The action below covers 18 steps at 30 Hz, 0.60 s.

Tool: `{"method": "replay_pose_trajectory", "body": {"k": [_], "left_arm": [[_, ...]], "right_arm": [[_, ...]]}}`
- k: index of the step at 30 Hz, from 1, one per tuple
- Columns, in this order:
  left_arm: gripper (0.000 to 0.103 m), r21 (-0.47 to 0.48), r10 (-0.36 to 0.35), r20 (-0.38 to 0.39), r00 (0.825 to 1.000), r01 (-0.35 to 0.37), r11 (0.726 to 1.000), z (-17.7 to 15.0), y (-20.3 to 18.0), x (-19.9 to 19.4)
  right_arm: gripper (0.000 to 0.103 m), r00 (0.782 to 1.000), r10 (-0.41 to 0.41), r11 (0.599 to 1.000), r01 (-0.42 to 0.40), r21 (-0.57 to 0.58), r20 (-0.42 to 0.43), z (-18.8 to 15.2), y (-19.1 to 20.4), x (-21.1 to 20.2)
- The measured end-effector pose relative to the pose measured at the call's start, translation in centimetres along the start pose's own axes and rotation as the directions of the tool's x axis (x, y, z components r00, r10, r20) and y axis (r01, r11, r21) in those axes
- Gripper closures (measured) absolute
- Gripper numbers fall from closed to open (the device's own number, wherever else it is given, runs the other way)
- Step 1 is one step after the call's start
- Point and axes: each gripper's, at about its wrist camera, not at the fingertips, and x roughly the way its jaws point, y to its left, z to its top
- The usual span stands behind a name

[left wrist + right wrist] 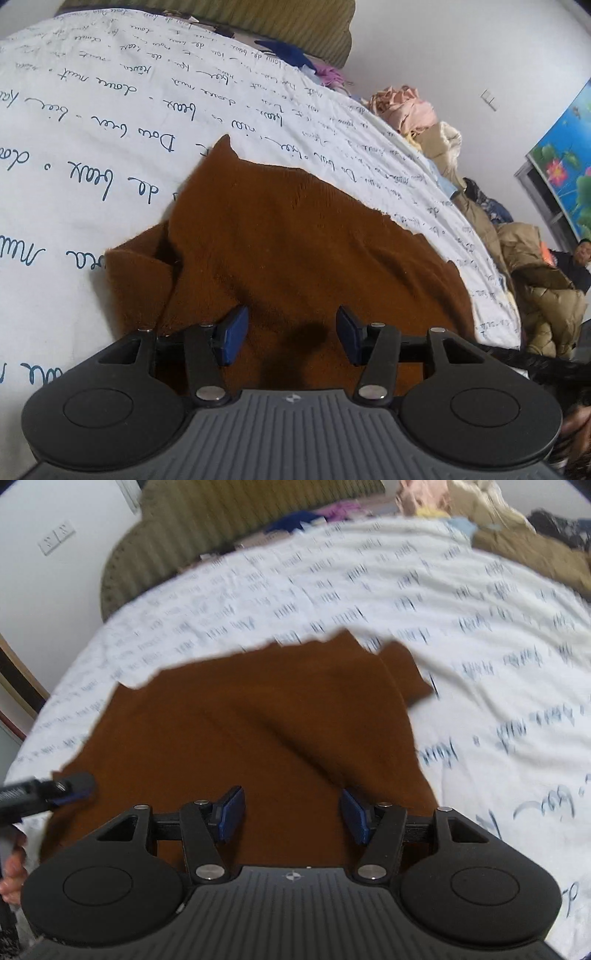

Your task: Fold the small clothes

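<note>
One brown knit garment [295, 251], partly folded, lying flat on a bed's white sheet [92, 147] printed with blue script. Two grippers: left gripper [291, 334] and right gripper [293, 814], each over the garment, jaws spread apart, holding nothing. One heap of mixed clothing [480, 192] along the sheet's far edge.

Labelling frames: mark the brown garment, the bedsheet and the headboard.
brown garment [295, 240], left wrist view, middle of knit.
bedsheet [92, 110], left wrist view, bare printed area.
headboard [221, 520], right wrist view, ribbed front.
</note>
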Motion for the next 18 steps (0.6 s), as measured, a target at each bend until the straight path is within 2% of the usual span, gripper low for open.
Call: {"method": "replay_pose_trajectory", "body": {"k": [1,3,8,12,14,15,16,18], "left_arm": [[0.057,0.002,0.009,-0.003,1.0,-0.009,1.0,0.0,0.1,0.0],[0.076,0.004,0.04,-0.006,0.999,-0.04,0.999,0.0,0.2,-0.3],[0.077,-0.058,0.007,-0.012,1.0,-0.007,0.998,0.5,1.4,-0.6],[0.076,-0.033,0.023,0.02,1.0,-0.022,0.999,0.4,0.7,-2.6],[0.069,0.015,0.081,0.062,0.995,-0.082,0.997,0.1,0.2,-4.7],[0.055,0.042,0.133,0.089,0.987,-0.137,0.99,-0.1,0.1,-5.7],[0.029,0.05,0.189,0.12,0.975,-0.196,0.979,-0.4,0.1,-6.6],[0.008,0.04,0.3,0.189,0.935,-0.313,0.949,-1.3,0.7,-8.2]], "right_arm": [[0.044,1.0,0.007,1.0,-0.007,0.005,0.002,-0.2,0.0,0.5],[0.041,1.0,0.014,1.0,-0.014,0.009,0.022,-0.3,0.1,0.7],[0.039,0.999,0.032,0.999,-0.032,0.009,0.029,-0.5,0.8,0.5],[0.039,0.998,0.043,0.999,-0.044,0.011,0.053,-0.3,1.1,-1.0],[0.039,0.997,0.045,0.999,-0.046,0.014,0.06,-0.3,0.9,-1.6],[0.039,0.997,0.045,0.999,-0.046,0.011,0.064,-0.4,1.0,-2.1],[0.039,0.996,0.049,0.999,-0.049,0.004,0.069,-0.5,1.1,-2.4],[0.038,0.995,0.066,0.998,-0.066,-0.003,0.072,-0.7,1.3,-2.8]]}}
